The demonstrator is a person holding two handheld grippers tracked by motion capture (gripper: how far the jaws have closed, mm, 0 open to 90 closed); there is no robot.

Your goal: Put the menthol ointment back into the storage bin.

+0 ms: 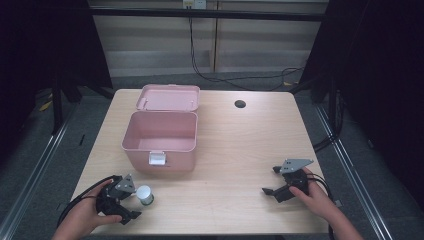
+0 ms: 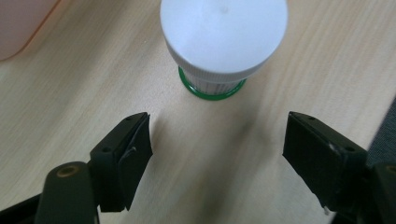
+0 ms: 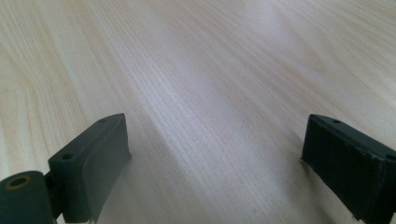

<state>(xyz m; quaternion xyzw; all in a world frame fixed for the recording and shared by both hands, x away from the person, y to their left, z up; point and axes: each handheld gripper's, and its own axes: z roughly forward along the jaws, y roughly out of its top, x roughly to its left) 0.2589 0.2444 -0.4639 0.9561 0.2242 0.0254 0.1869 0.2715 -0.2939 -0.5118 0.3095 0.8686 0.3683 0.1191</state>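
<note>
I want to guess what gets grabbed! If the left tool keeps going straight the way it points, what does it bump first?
Most likely the small white-capped bottle. It stands upright on the table just ahead of the left tool, whose open jaws are lined up on it with nothing between.

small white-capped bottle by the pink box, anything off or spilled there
Nothing stands out. The small white-capped bottle with a green base ring stands upright on the light wooden table, cap on, nothing spilled. It sits just ahead of the open left gripper, untouched. The pink plastic box sits square with its lid folded back.
</note>
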